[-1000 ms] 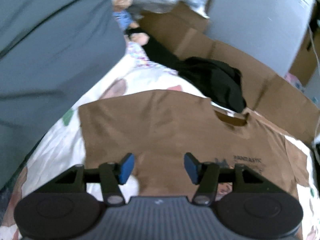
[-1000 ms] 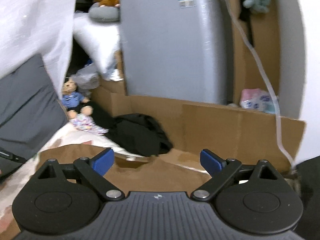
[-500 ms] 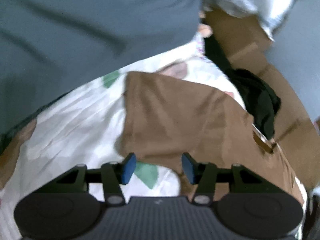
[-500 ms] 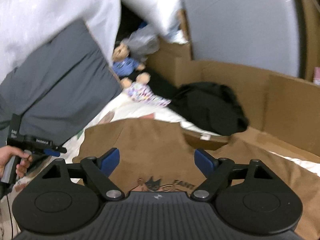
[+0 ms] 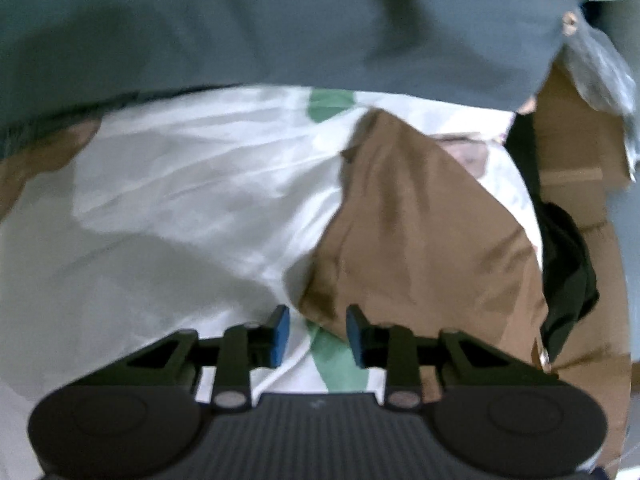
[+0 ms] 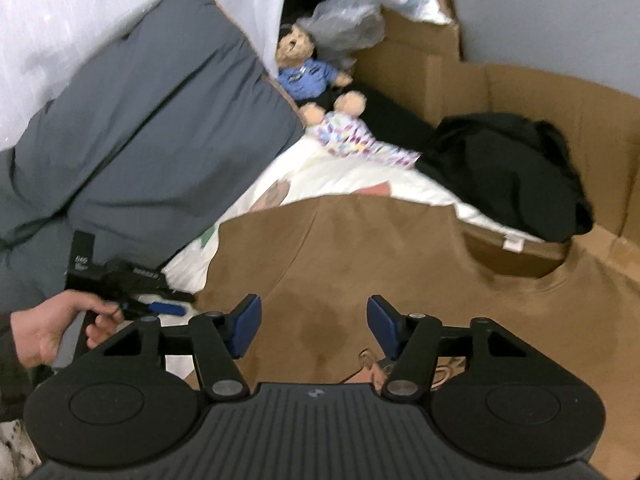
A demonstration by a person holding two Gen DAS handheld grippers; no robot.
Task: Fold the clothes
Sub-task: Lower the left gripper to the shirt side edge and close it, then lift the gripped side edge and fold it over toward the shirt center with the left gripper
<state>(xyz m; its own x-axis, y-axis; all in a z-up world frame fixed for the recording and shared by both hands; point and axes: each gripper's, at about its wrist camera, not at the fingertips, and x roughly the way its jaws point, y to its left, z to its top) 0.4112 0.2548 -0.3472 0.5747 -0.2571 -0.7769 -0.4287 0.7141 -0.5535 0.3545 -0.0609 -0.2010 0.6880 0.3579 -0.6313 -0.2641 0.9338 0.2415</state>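
A brown T-shirt (image 6: 400, 256) lies spread on the bed's white patterned sheet (image 5: 192, 184), its print unreadable. The left gripper (image 5: 314, 334) hangs over its near left corner and the right gripper (image 6: 314, 326) over its middle, both jaws just narrowing, apart, gripping nothing.

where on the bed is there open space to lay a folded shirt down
The widest free patch is the bare white bedsheet between the grey pillow and the brown shirt's edge, ahead of the left tongs. It is crowded past the shirt: a black garment, a teddy bear and cardboard line that side.
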